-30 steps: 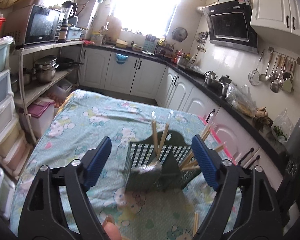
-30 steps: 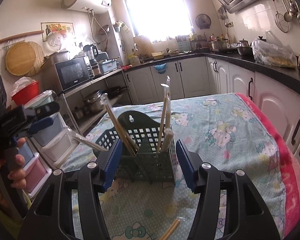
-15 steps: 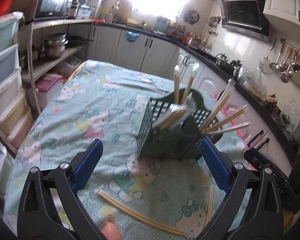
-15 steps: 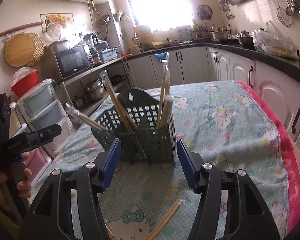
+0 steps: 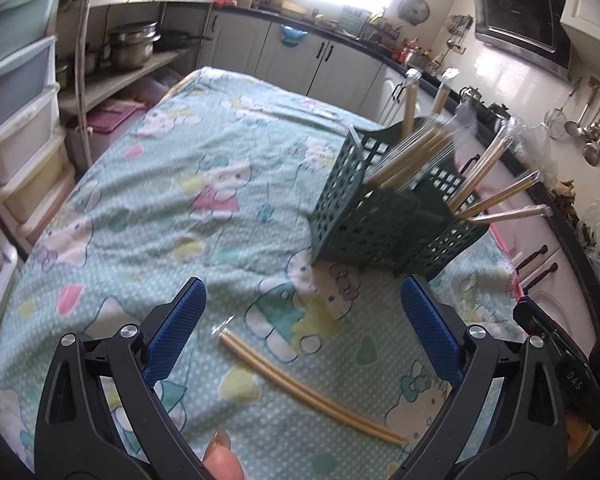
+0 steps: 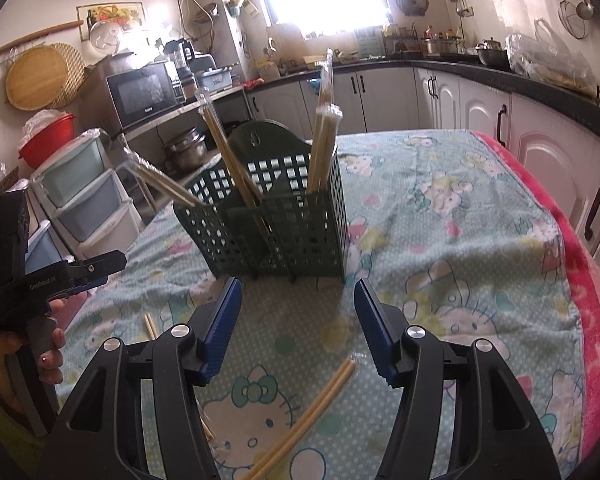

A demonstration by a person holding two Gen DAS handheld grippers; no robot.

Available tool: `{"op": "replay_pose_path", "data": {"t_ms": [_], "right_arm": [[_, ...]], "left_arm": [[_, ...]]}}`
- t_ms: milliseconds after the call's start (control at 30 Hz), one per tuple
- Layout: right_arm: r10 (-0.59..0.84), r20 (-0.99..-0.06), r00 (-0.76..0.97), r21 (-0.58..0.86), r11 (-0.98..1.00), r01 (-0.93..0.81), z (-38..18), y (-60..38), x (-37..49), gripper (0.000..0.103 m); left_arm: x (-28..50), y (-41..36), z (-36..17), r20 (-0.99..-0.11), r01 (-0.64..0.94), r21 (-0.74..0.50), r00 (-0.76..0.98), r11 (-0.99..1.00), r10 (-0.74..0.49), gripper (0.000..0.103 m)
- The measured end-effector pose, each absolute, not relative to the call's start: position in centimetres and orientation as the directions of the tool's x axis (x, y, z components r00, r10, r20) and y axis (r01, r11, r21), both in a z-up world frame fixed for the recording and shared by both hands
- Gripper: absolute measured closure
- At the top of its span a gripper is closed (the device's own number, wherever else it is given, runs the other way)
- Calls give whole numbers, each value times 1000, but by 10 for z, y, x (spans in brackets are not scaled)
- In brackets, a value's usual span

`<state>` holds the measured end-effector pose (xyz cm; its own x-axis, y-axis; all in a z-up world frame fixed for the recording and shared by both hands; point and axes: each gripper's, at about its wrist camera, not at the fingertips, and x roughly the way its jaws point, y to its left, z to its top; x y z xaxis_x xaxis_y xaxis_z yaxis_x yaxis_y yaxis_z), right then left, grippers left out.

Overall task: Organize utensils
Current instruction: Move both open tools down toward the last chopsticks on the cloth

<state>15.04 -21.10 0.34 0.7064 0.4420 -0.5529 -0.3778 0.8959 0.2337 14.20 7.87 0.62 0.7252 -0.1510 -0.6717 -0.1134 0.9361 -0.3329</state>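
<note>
The left hand-held gripper point(image 6: 112, 258) reads "GenRobot.AI" on its side (smaller lines unreadable). A green utensil basket point(image 6: 276, 220) stands on the cartoon-cat-clothed surface point(image 6: 460, 240), wrapped chopsticks point(image 6: 324, 136) upright or leaning in its compartments. Loose chopsticks point(image 5: 308, 388) lie before it. Both the left point(image 5: 300, 332) and the right hand-held gripper point(image 6: 298, 320) are spread apart, empty.

Utensil basket point(image 6: 276, 220) on tablecloth point(image 6: 460, 240), chopsticks point(image 6: 324, 128) inside, loose pair point(image 6: 312, 412) in front
</note>
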Motion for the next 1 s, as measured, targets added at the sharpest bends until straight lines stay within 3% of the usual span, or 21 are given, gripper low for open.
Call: {"op": "replay_pose_path", "data": {"t_ms": [600,667,767,1000], "right_arm": [[423,-667,613,242,901,-359,-36,-212,155,45],[425,-675,603,246,900,-359,-40,-212,155,45],[422,-687,592,243,901,-361,-44,-213,154,45],[414,-715,563,241,902,-357,-55,-215,155,45]], "left_arm": [[132,84,-41,-761,-137,-375,610,917,-221,13],[131,86,-47,-769,-138,-389,594,911,-238,26],[134,90,-58,-785,-156,-414,560,897,-265,34],[147,99,-63,-783,-180,-449,550,875,-289,36]]}}
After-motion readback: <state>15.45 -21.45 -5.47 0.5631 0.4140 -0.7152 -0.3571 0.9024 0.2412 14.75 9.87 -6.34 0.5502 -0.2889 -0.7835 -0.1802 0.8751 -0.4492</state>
